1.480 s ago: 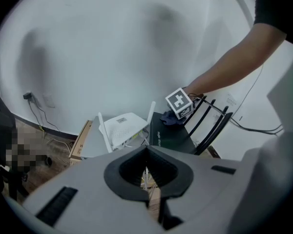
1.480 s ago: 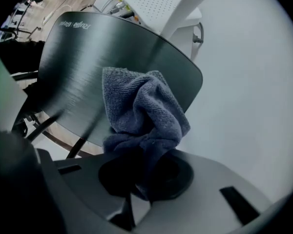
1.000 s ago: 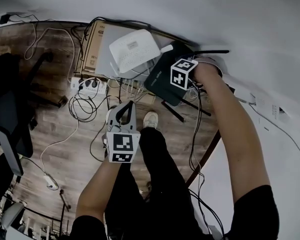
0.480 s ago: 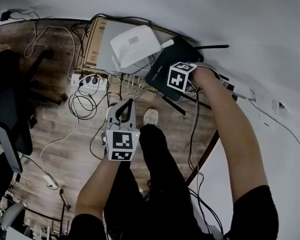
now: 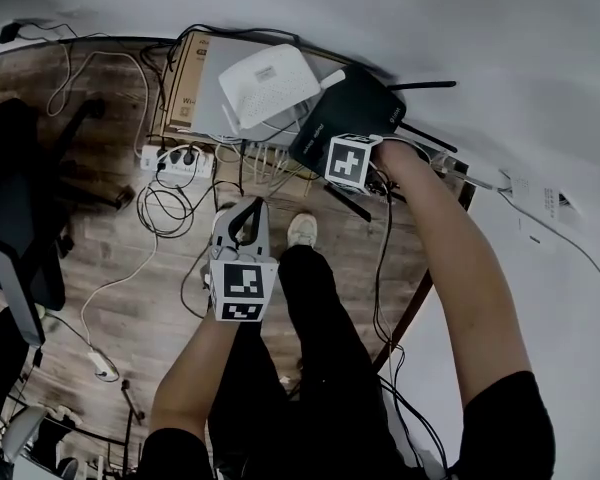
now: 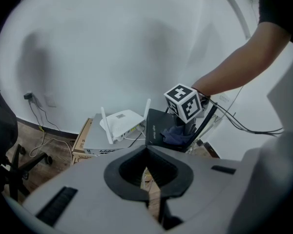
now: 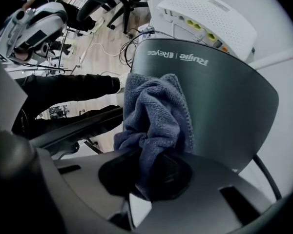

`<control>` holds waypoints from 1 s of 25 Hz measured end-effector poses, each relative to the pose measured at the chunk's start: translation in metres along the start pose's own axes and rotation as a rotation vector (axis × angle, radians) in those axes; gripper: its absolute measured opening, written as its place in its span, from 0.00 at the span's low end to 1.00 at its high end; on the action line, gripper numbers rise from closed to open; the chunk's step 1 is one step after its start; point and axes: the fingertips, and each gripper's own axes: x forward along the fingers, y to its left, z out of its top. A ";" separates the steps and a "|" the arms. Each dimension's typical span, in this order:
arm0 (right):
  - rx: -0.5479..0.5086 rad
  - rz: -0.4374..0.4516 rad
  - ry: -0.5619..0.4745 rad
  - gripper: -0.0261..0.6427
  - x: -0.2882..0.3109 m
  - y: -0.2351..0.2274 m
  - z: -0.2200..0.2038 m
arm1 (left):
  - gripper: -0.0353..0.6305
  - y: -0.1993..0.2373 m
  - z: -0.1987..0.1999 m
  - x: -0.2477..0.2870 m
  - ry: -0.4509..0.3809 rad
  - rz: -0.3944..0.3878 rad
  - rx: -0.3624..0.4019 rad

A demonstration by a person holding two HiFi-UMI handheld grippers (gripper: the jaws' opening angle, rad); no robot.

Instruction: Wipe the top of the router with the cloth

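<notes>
Apparently mid-wipe: pinching cloth (image 7: 156, 116) in right gripper (image 7: 149, 182) jaws, pressing it on router (image 7: 224, 96) top just ahead of jaws. Holding left gripper (image 6: 147, 177) jaws pressed together, empty, well apart. Prob. far part of top left to do.

The cloth (image 7: 156, 116) lies on top of the router (image 7: 224, 101), directly ahead of the right hand-held gripper (image 7: 147, 179), with its near end between that gripper's jaws. Beyond the router, farther from this gripper, a second router (image 7: 210, 18) sits on a flat unit (image 5: 208, 116) atop a box (image 5: 180, 88). The left hand-held gripper (image 5: 248, 218) hangs over the floor (image 5: 100, 258), well apart from both routers. A power strip (image 5: 177, 168) lies on the floor ahead of it, to its left.
</notes>
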 end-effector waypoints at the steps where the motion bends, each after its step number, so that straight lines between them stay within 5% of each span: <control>1: -0.005 0.001 0.000 0.08 0.000 0.002 0.000 | 0.04 -0.001 -0.001 -0.001 -0.001 -0.001 0.001; 25: -0.048 -0.040 -0.140 0.08 -0.020 0.010 0.039 | 0.04 -0.006 -0.015 -0.004 0.017 0.012 -0.005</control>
